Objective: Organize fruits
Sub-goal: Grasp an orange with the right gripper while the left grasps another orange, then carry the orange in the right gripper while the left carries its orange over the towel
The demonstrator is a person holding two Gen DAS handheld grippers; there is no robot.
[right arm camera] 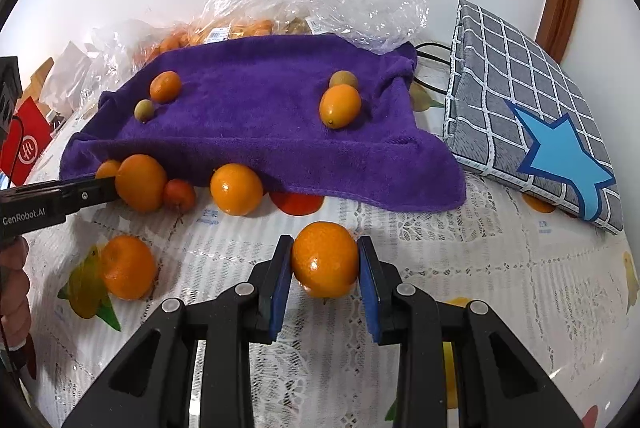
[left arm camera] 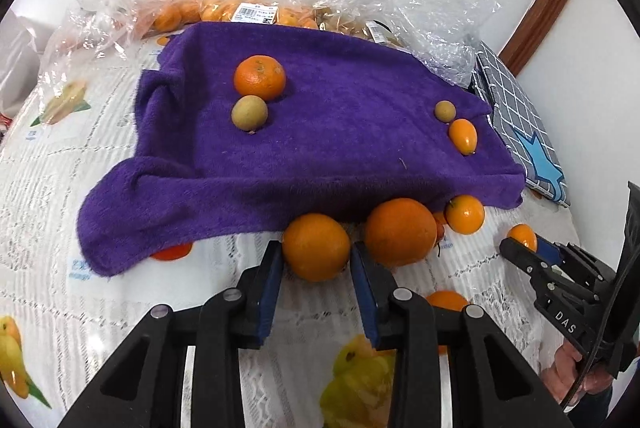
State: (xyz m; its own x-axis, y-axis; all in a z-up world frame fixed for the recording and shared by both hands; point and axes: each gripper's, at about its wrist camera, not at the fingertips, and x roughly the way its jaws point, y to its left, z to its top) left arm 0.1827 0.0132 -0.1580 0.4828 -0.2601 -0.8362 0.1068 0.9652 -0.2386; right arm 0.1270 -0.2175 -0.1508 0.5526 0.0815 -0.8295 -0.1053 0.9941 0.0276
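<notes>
Left wrist view | left gripper [left arm camera: 316, 260] clamps an orange [left arm camera: 316, 246] at the purple towel [left arm camera: 320, 132] edge | right gripper [right arm camera: 325, 264] grips a smaller orange [right arm camera: 325, 259] above the counter [right arm camera: 500, 268] | towel ahead of both, left nearer

A red-orange fruit [right arm camera: 298, 203] lay half hidden under my purple towel's [right arm camera: 256, 132] hem, bagged oranges [left arm camera: 180, 14] blurred behind crinkled plastic, barcode label [left arm camera: 256, 13] too small to read, my hand [left arm camera: 568, 372] cut off at the edge.
</notes>
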